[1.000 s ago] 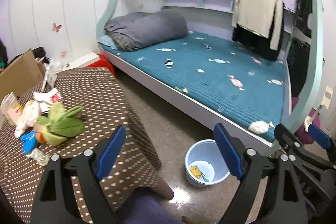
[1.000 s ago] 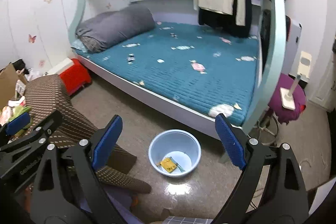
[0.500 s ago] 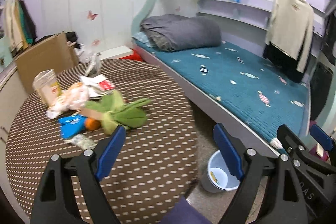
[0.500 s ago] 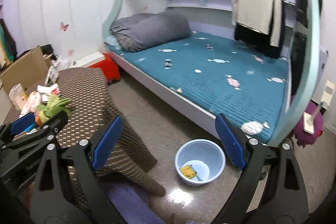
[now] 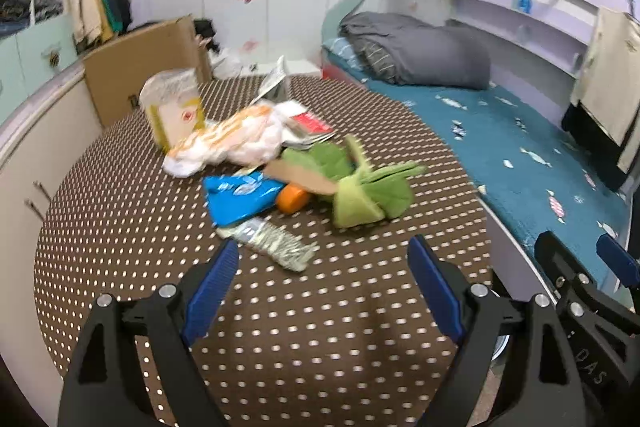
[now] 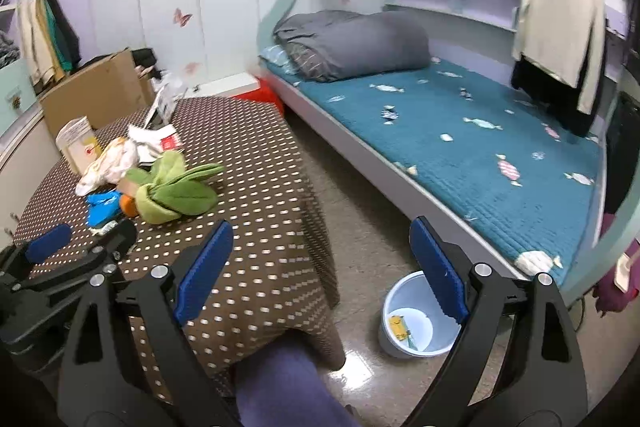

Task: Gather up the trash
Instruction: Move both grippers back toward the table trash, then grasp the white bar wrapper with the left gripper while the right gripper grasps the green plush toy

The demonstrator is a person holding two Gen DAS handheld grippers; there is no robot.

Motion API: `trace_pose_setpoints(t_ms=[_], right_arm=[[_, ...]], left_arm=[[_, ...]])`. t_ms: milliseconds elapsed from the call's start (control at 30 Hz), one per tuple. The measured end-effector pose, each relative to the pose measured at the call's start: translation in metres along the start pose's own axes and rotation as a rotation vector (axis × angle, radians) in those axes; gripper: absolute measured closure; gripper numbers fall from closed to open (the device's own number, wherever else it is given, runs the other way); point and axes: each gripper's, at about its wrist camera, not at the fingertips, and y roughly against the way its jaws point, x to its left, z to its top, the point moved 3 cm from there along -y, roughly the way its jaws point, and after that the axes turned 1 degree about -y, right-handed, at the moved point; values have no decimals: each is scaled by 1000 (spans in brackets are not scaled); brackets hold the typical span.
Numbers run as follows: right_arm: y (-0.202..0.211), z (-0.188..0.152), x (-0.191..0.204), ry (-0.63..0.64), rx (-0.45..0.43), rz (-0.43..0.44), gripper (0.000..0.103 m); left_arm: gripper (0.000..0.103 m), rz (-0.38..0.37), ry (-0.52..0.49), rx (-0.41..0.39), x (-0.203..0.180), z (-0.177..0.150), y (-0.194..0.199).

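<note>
Legible text: "DAS", raised letters on the black body of the right gripper (image 5: 592, 307), seen from the left wrist view. Print on the carton (image 5: 176, 111) and red-white leaflet (image 5: 312, 127): unreadable, blurred.

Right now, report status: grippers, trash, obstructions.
Left gripper open, empty, over the table. Right gripper open, empty. Crumpled clear wrapper nearest left gripper; bin on floor by the bed. Green plush sits among the trash.

Bare brown dotted desk (image 5: 320, 327) fills the lower frame; a crumpled clear plastic wrapper (image 5: 276, 245) and green plush toy (image 5: 368, 191) block mid-frame.
</note>
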Motion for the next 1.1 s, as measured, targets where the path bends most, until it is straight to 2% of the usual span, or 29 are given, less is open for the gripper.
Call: trace_pose_setpoints(t_ms=[333,533,600,633,667,700,767,833,867,933,1100], right_arm=[[-36,-1,33,56,62,37,15],[-51,-2,37,57,89,45,15],[-55,-1,34,39,94,47,15],[-57,0,32,35,103,47,15],[-59,0,32,32,107,48,15],[-59,0,31,32,108,48,15],[-60,0,29,31,107,46,15],[-59,1,29,30,107,48,15],[-59,1,29,29,108,49,15],[-58,0,31,29,110,51,15],[-55,0,37,39,108,66,15]], left_arm=[[18,54,76,89,32,-7,-36],[19,79,80,124,36,-4,-59],[20,63,74,122,35,-1,-61],[25,56,70,123,34,0,-62],[39,71,61,121,34,1,-62],[45,98,41,118,34,1,-62],[68,97,22,109,36,0,-60],[78,93,10,107,41,-2,-56],[82,90,9,107,43,-3,-55],[85,69,7,110,51,-7,-50],[88,38,47,105,72,-16,-38]])
